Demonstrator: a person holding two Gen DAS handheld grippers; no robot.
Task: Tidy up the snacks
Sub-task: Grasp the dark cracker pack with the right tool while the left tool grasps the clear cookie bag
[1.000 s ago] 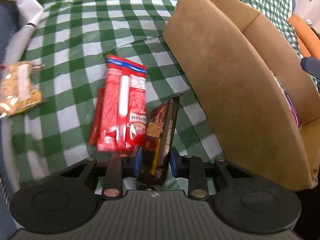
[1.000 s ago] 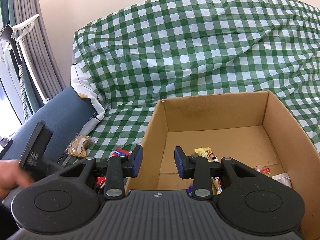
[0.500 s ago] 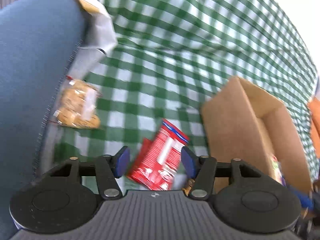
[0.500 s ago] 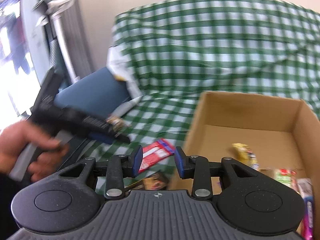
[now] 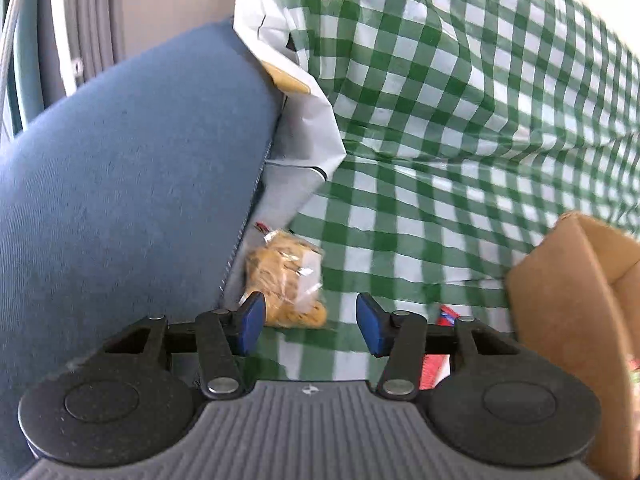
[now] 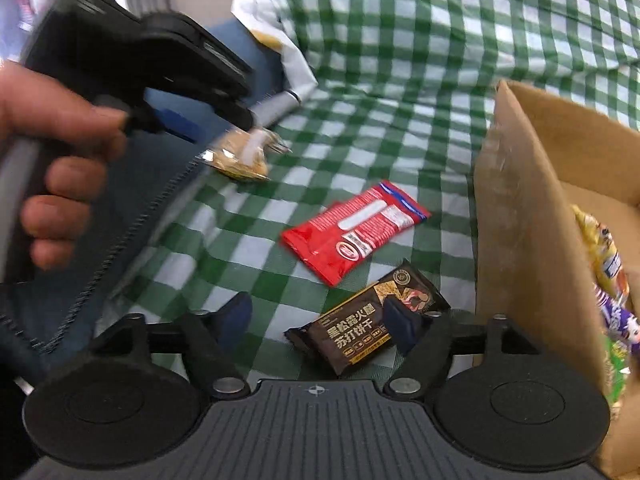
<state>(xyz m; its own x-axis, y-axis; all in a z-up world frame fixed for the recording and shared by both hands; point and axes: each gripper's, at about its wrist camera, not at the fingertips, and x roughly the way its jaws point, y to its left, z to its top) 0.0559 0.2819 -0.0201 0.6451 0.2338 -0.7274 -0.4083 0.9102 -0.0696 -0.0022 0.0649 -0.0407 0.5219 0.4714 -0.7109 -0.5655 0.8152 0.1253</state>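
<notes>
Since a second ago: dark cracker packet (image 6: 370, 322) is not between the left tongs' pads any more; it lies on the checked cloth (image 6: 400, 80), and the right gripper (image 6: 320, 320) has come from over the cardboard box (image 6: 532, 240) to stand above it. Its jaws have just been opening.

Dark cracker packet: flat on the cloth, just beside the box's near wall, on the side away from the box's inside. Nothing presses on it.

Long axis of packet: slanted, from lower left to upper right in the right wrist view, so it runs across the gap of the right jaws, not along it.

Right gripper: jaws wide apart and empty; the packet shows between them and partly behind the right pad. Whether a pad touches it I cannot tell, because of blur.

Nearer hand: the right one, in my judgement. It may need some roll of the wrist so that the pads close over the packet's narrow width.

Red packet (image 6: 354, 232): next outward from the box, near the dark packet but apart from it, also slanted.

Cookie bag (image 5: 286, 280): farthest from the box, at the edge of the blue cushion (image 5: 120, 200).

Left gripper (image 5: 310, 324): jaws open and empty, pointing toward the cookie bag, which lies just beyond the left pad; its jaws have just been opening. The person's hand (image 6: 56, 160) holds its handle.

Box: already holds several snacks (image 6: 604, 264).
</notes>
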